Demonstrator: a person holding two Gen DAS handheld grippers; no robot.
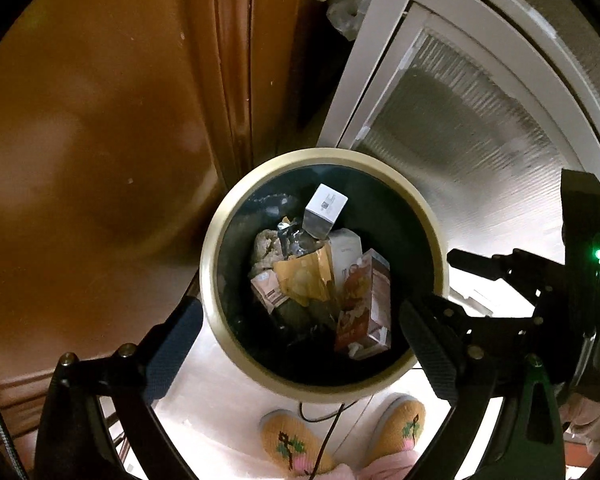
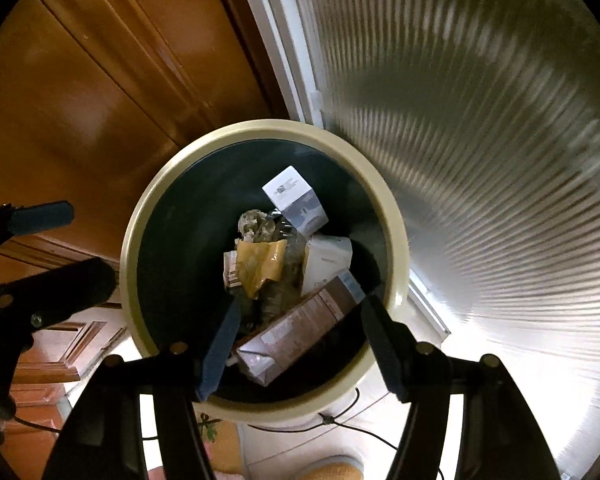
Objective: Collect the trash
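Risk of tipping the trash bin (image 1: pixel 209 280) — left gripper (image 1: pixel 300 344) and right gripper (image 2: pixel 295 340) both agape, empty, hovering over its cartons (image 2: pixel 300 332) — one careless nudge.

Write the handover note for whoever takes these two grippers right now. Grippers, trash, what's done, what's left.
Left gripper: open, empty, above the trash bin.
Right gripper: open, empty, over the same bin.
In the bin: white box, yellow bag, brown carton, plus other wrappers.
Done: this trash is already inside the bin.
Left: nothing held by either gripper; no loose trash shows on the visible floor. Look elsewhere for more.
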